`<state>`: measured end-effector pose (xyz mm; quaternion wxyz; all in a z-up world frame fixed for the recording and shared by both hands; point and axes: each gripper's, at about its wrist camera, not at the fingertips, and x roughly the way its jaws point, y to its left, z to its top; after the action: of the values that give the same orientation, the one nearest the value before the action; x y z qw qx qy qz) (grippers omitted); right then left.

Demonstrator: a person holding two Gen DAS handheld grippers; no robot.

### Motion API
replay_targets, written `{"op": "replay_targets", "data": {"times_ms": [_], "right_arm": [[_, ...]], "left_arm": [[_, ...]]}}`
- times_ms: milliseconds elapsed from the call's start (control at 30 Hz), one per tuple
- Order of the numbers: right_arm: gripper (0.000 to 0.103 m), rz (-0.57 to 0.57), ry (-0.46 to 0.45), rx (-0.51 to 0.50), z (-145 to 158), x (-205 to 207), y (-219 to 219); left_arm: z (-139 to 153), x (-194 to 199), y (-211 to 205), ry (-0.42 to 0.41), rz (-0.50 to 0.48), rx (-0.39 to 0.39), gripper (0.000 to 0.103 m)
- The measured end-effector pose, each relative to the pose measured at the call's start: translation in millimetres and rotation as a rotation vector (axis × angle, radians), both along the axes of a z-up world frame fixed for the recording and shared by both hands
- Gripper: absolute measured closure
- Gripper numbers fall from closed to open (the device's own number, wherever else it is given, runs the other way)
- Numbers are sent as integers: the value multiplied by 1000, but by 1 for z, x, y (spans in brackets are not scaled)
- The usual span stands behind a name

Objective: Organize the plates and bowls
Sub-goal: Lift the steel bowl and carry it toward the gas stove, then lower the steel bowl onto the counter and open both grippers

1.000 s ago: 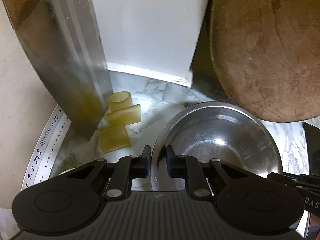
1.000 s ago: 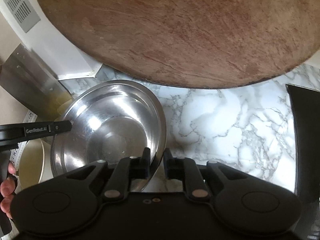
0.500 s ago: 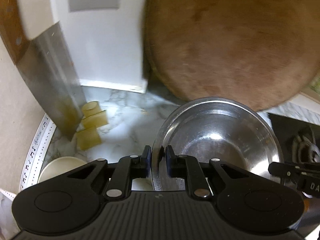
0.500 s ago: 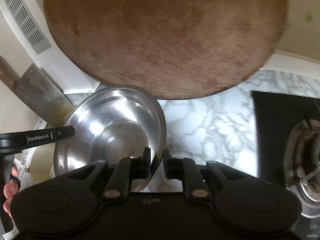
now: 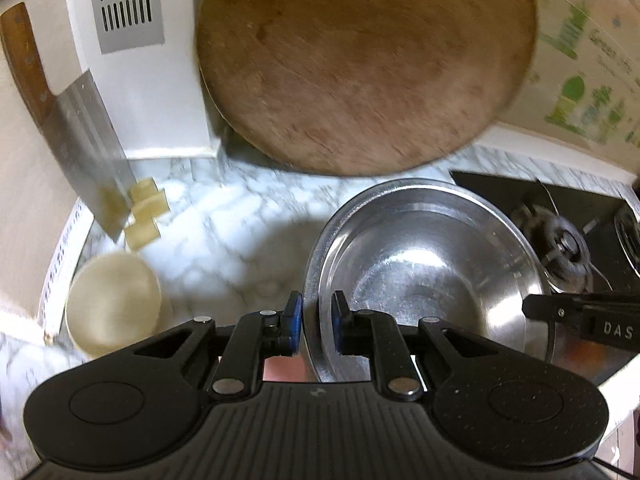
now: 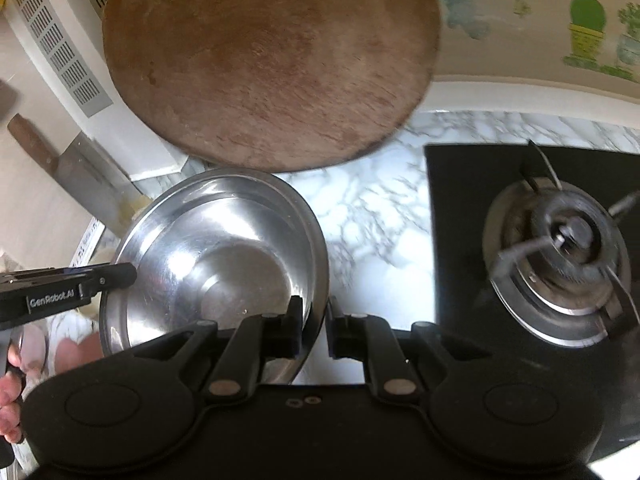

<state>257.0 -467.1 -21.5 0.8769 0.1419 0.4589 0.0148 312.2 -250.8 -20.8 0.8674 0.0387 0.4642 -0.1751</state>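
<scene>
Steel bowl: I'm holding it by the rim with both tools, above the marble worktop, in front of the round wooden board.
Left tool: I'm pinching the bowl's left rim, pads narrow, one inside and one outside the wall.
Right tool: I'm clamping the opposite rim the same way, narrow gap, steel between the pads.
Board: leaning upright against the white vented unit and the wall.
Cleaver: leaning at far left, wooden handle up, blade tip by the yellowish blocks.
Cream bowl: sitting on the worktop, left of the steel bowl, apart from it.
Gas burner: sitting right of the steel bowl, on the black hob.
</scene>
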Motion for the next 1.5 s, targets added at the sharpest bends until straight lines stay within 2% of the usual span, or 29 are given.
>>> {"op": "replay_targets", "data": {"times_ms": [233, 667, 1000, 1300, 1500], "right_arm": [[91, -17, 38, -2, -7, -43, -9], [92, -37, 147, -4, -43, -94, -13], [92, -51, 209, -15, -60, -107, -21], [92, -64, 213, -2, -67, -106, -22], [78, -61, 221, 5, -69, -105, -20]], "left_arm": [[-6, -50, -6, 33, -50, 6, 89], [-51, -101, -8, 145, -77, 32, 89], [-73, -114, -17, 189, -117, 50, 89], [-78, -114, -18, 194, -128, 53, 89], [-81, -111, -14, 217, -133, 28, 89]]}}
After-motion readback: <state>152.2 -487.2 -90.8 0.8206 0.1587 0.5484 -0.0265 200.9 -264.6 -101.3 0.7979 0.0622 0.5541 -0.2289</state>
